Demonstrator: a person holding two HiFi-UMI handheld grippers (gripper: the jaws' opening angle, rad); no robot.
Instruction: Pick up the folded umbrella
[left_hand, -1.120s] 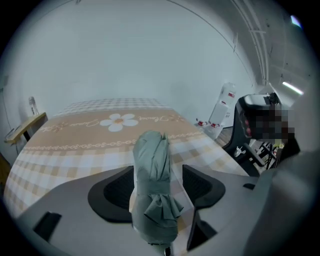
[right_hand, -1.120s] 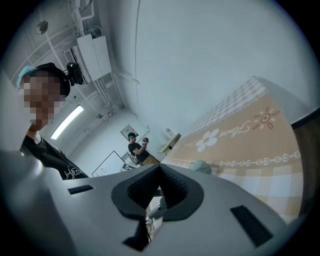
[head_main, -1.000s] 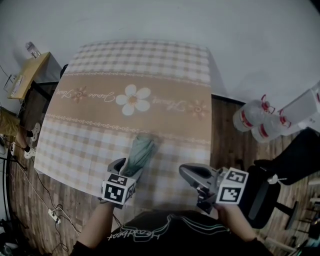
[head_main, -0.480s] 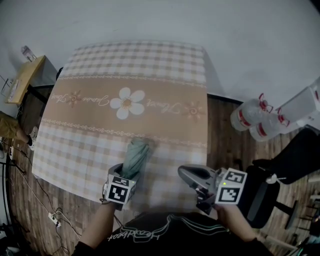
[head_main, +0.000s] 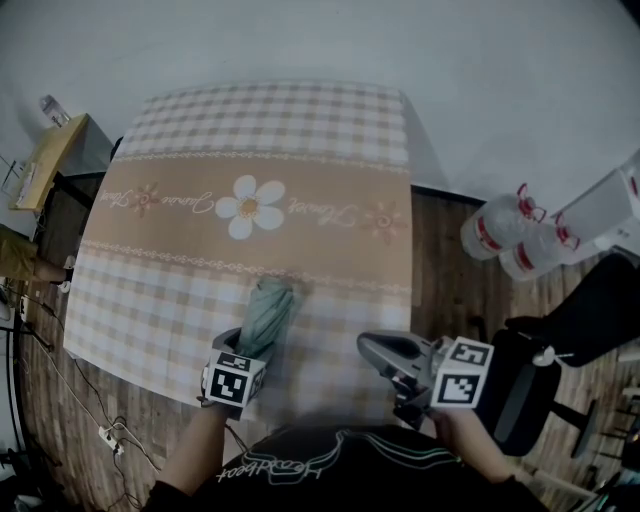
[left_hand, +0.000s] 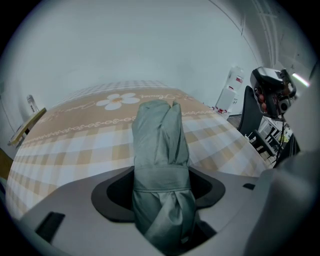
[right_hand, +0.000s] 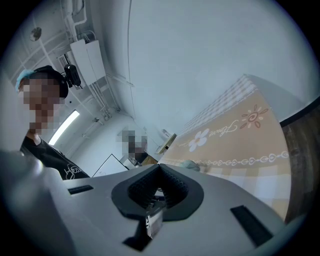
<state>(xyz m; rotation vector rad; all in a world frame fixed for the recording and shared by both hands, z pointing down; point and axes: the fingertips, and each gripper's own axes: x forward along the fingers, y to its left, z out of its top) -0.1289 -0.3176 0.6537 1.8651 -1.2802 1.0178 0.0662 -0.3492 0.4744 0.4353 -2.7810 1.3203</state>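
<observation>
The folded grey-green umbrella (head_main: 263, 317) lies over the near part of the checked tablecloth (head_main: 250, 150), pointing away from me. My left gripper (head_main: 246, 345) is shut on its near end. In the left gripper view the umbrella (left_hand: 159, 165) fills the space between the jaws, with its strap wrapped round it. My right gripper (head_main: 385, 352) hovers at the table's near right corner, shut with nothing in it. In the right gripper view its ridged pads (right_hand: 172, 187) meet, and the umbrella's tip (right_hand: 189, 164) shows beyond them.
A flower print (head_main: 250, 205) marks the beige band across the cloth. Large water bottles (head_main: 505, 235) stand on the wooden floor to the right, next to a black chair (head_main: 560, 350). A small wooden side table (head_main: 40, 160) stands at the far left.
The umbrella and left gripper have shifted slightly left and toward me in the head view. The right gripper has stayed in place.
</observation>
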